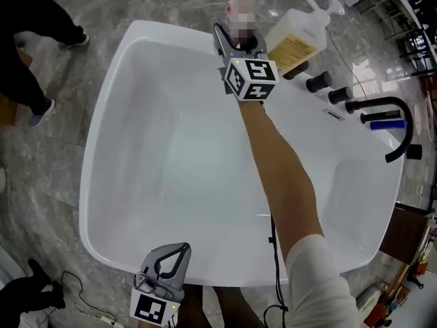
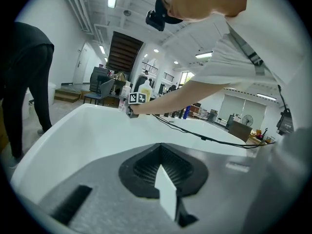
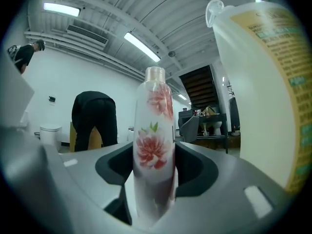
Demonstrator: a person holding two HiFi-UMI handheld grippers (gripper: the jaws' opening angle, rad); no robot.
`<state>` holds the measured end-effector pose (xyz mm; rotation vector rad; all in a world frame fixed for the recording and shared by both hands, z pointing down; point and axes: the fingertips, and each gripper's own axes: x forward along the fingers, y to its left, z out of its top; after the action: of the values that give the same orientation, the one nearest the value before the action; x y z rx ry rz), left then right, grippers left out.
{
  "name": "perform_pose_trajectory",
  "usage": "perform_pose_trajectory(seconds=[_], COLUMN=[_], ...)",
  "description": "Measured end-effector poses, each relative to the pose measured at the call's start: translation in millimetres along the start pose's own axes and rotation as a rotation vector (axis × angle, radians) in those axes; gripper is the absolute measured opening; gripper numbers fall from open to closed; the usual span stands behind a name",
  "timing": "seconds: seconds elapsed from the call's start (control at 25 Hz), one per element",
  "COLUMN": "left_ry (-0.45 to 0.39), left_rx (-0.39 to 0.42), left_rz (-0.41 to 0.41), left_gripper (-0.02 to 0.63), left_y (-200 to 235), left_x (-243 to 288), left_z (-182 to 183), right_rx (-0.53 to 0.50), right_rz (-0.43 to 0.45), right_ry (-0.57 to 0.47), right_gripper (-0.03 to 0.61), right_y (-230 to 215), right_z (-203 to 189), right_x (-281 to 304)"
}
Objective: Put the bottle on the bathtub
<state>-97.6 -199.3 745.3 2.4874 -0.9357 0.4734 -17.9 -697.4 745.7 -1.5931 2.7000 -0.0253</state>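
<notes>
A slim white bottle (image 3: 153, 145) with pink flowers stands upright between the jaws of my right gripper (image 3: 153, 199), which is shut on it. In the head view that gripper (image 1: 235, 38) reaches across the white bathtub (image 1: 136, 36) to its far rim. The bottle's top (image 1: 234, 8) shows just beyond the gripper, partly under a mosaic patch. Whether its base touches the rim is hidden. My left gripper (image 1: 179, 253) sits at the tub's near rim, jaws together and empty. Its own view looks over the rim (image 2: 73, 130) along its closed jaws (image 2: 165, 199).
A large translucent jug (image 1: 297, 39) with a yellow label stands on the rim just right of the bottle, close by (image 3: 265, 82). Black knobs (image 1: 319, 82) and a black curved faucet (image 1: 392, 118) line the right rim. A person in black (image 1: 34, 19) stands at the left.
</notes>
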Motion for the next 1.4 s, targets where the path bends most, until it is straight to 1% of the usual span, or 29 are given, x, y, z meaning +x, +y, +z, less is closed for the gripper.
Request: perform_pose_trajectory(seconds=[0.16,0.28,0.36,0.44,0.64,0.72,0.88,1.16,1.4], left_ry=[-0.016,-0.050,-0.073,-0.100,-0.164,-0.183,-0.231,-0.284,-0.284], left_rx=[-0.014,-0.062,-0.072,-0.043,0.046,0.069,0.114,0.141,0.142], left_rz=[0.026,0.083,0.114,0.135,0.152,0.152,0.158,0.170,0.164], left_gripper=[0.002,0.002,0.002,0.002,0.002,0.002,0.002,0.002,0.002], left_y=[2.8,17.0,28.7,41.2,69.7,78.8,91.9,105.4,97.7], left_x=[-0.9,-1.3,0.4,4.5,25.6,39.1,60.0,79.9,81.9], left_z=[5.4,15.1,24.8,38.5,79.2,95.3,125.7,160.6,160.5], right_rx=[0.005,-0.002,-0.005,0.002,0.018,0.008,0.009,0.011,0.024], right_rz=[0.006,0.009,0.015,0.018,-0.001,-0.012,-0.028,-0.022,-0.018], right_ry=[0.033,0.053,0.064,0.062,0.044,0.055,0.063,0.086,0.084], right_gripper=[0.241,0.249,0.270,0.291,0.290,0.253,0.244,0.225,0.222], right_y=[1.2,4.1,7.2,10.7,13.9,11.1,8.8,6.5,3.8], right_z=[-2.4,-2.7,-2.8,-0.8,1.9,-0.9,-1.0,-11.2,-7.5], right_x=[-0.3,-1.7,-4.2,-9.4,-25.4,-29.0,-30.6,-54.3,-70.6])
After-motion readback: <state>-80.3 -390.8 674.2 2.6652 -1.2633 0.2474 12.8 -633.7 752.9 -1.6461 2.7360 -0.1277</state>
